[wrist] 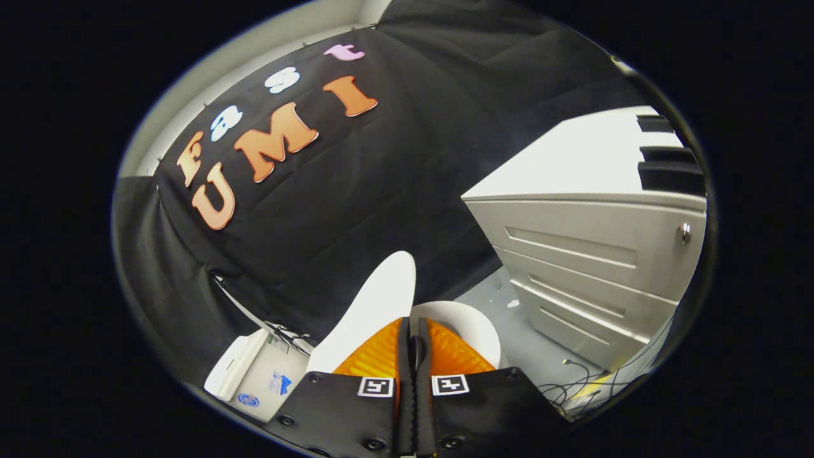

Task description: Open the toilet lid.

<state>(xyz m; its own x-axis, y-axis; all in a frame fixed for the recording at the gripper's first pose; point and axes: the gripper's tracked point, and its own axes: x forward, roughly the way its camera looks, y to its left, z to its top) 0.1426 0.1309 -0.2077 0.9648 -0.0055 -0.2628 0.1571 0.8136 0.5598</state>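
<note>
So the gripper (pixel 412 340) has its 2 fingers pressed together, with nothing visibly pinched between them. The smooth white plastic toilet lid (pixel 375 312) is raised, standing just ahead of the fingers and a bit left, with the white toilet bowl rim (pixel 470 324) right beyond them. I'd guess the lid is stiff, light-ish and slippery, so hook its free edge. A grey panelled cabinet (pixel 591 267) sits off right and loose cables (pixel 572 388) lie on the floor, neither really blocking.
</note>
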